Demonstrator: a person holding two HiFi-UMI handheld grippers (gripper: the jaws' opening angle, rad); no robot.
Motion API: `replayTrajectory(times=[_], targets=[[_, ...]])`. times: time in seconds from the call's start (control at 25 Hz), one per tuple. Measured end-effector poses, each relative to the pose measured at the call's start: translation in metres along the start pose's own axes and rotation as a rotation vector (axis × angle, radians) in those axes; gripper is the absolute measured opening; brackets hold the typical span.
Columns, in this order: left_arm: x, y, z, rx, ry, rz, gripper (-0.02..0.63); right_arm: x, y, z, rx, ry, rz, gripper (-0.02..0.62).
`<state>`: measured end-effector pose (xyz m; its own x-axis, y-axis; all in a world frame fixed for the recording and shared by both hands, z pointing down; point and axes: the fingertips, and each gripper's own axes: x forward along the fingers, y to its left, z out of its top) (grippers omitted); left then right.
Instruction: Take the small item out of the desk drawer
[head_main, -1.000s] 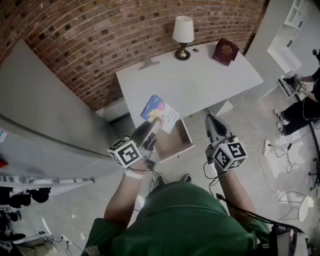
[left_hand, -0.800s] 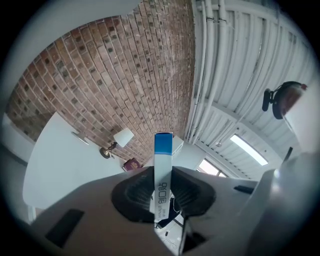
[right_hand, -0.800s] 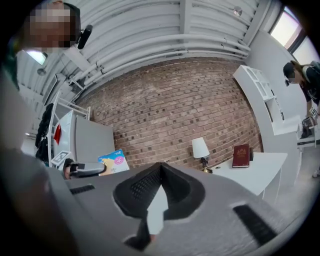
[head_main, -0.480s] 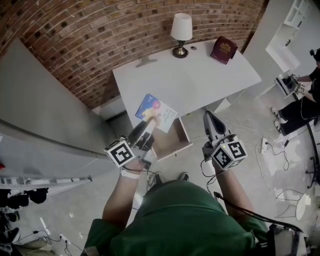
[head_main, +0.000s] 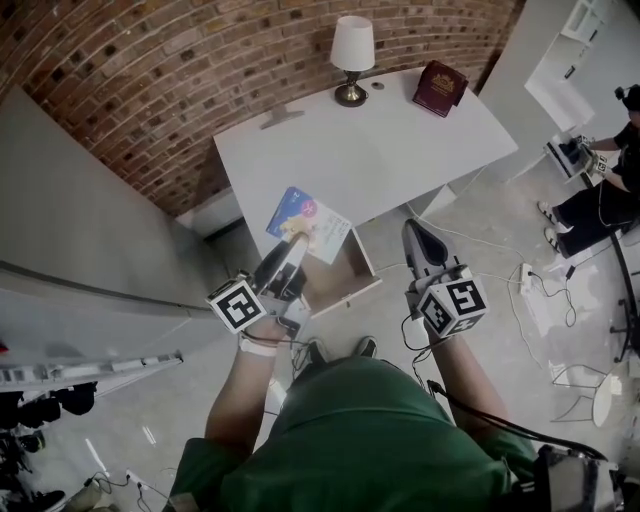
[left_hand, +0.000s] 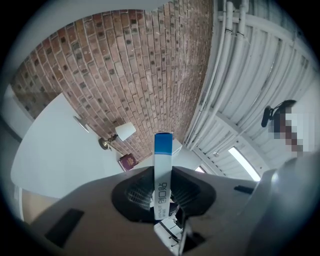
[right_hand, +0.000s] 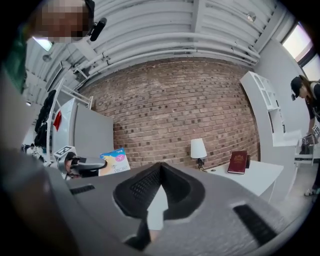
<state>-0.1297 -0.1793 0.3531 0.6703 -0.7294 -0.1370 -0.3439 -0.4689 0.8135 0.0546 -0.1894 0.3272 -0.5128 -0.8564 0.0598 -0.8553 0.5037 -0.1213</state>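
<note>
Packet (head_main: 314, 219) clamped in L tool (head_main: 297, 241); R tool (head_main: 416, 230) closed, empty.

Left tongs (head_main: 296, 241) clamped, right tongs (head_main: 413, 229) closed, empty

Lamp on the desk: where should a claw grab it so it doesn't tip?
Probably by the lamp's thin stem, just under the white shade, coming in level from the desk's open front side. It stands upright, and the shade looks too wide to pinch.
</note>
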Motion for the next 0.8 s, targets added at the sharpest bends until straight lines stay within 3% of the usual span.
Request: replayTrajectory(times=[0.8], targets=[[0.0038,0.0051,-0.0047,-0.034,0.005,-0.022,0.08,0.0058,0.0018,-0.0088,-0.024,0.017,0.008,0.002]])
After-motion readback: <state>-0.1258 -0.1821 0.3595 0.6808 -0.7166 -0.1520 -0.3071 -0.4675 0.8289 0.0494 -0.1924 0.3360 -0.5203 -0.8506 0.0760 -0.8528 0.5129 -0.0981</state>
